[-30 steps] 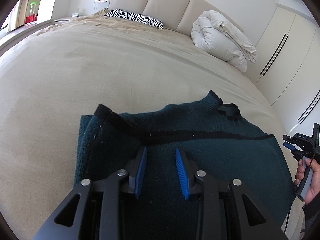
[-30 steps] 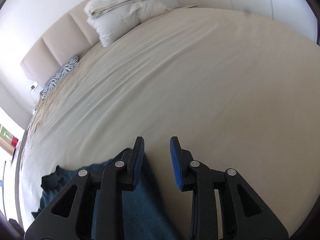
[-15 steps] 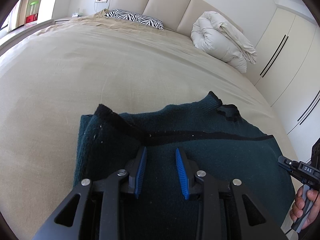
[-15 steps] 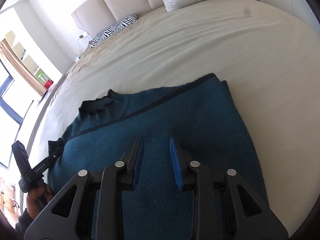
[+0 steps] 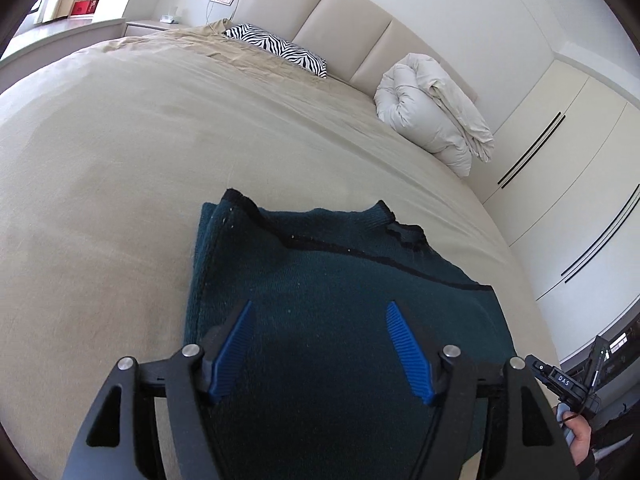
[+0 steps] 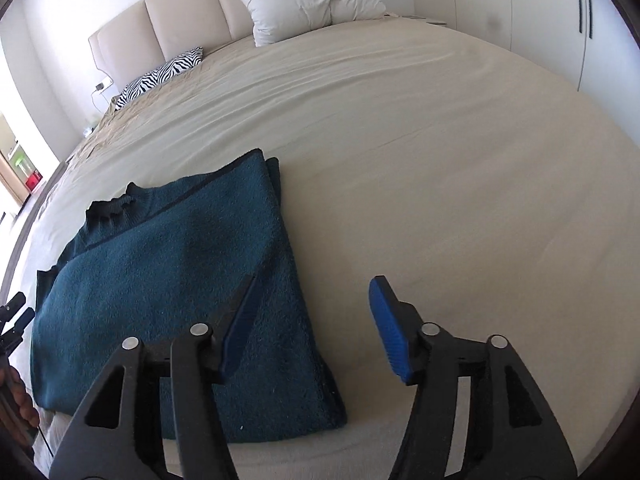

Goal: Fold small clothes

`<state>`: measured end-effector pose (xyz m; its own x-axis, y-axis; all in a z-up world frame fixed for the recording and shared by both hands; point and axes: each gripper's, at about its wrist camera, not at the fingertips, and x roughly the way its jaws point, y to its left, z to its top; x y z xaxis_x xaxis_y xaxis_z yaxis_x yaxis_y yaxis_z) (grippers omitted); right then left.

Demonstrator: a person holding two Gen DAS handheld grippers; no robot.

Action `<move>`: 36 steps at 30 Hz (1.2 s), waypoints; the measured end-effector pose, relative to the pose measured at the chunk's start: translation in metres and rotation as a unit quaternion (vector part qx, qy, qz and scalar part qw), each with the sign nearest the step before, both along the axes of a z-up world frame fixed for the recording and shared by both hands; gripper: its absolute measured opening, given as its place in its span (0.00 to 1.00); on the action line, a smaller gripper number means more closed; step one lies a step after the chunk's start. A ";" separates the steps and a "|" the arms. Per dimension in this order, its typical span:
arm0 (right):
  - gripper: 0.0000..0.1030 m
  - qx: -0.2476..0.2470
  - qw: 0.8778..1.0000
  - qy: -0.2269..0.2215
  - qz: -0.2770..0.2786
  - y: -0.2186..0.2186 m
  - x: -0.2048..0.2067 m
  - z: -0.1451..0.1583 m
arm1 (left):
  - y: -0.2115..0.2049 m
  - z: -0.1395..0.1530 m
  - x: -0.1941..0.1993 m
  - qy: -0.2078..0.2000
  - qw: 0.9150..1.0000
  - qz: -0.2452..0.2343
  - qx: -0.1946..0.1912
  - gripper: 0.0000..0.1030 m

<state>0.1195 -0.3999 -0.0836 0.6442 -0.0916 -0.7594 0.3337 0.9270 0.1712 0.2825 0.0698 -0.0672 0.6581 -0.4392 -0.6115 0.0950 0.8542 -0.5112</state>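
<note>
From my left wrist, the bed (image 5: 120, 152) spreads out in beige under everything. At its far end, against the padded headboard (image 5: 344, 20), lie a zebra-print pillow (image 5: 280, 49) and, to the right of that, a rolled white duvet (image 5: 432, 116). Wardrobe doors (image 5: 568, 168) stand beyond the bed's right edge. Nothing lies on the sweater. The dark teal sweater (image 5: 320, 280) is folded flat on the near part of the bed, black trim along its edges, its collar toward the headboard. My left claw (image 5: 320, 346) hangs over it, its jaws just spread wide and empty; whether the pads graze the knit I cannot tell. At the bed's lower right, my other hand (image 5: 576, 440) grips its handle.

From my right wrist, the same bed (image 6: 440, 140), duvet (image 6: 316, 0) and pillow (image 6: 160, 76) show. The sweater (image 6: 160, 280) lies on the near left of the bed, two layers showing along its right edge. My right claw (image 6: 316, 320) has just opened too, holding nothing, straddling that edge: one pad over the knit, the other over bare sheet.
</note>
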 end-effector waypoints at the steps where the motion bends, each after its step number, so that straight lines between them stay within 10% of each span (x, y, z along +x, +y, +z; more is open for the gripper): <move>1: 0.56 0.001 1.000 0.003 0.015 0.003 -0.005 -0.001 | -0.003 0.001 -0.011 -0.003 1.000 -0.007 0.006 0.68; 9: 0.11 0.043 0.999 0.027 0.006 0.001 -0.019 -0.021 | -0.020 -0.018 -0.049 0.024 0.998 -0.039 0.047 0.68; 13: 0.07 0.053 0.998 0.024 0.001 0.002 -0.025 -0.021 | -0.020 -0.021 -0.046 0.032 0.997 -0.042 0.058 0.68; 28: 0.08 0.032 0.999 0.017 0.007 0.008 -0.039 -0.031 | -0.019 -0.023 -0.054 0.026 0.996 -0.044 0.073 0.67; 36: 0.46 -0.045 0.998 -0.043 -0.015 0.020 -0.049 0.030 | -0.013 0.009 -0.033 -0.006 0.997 -0.023 0.070 0.67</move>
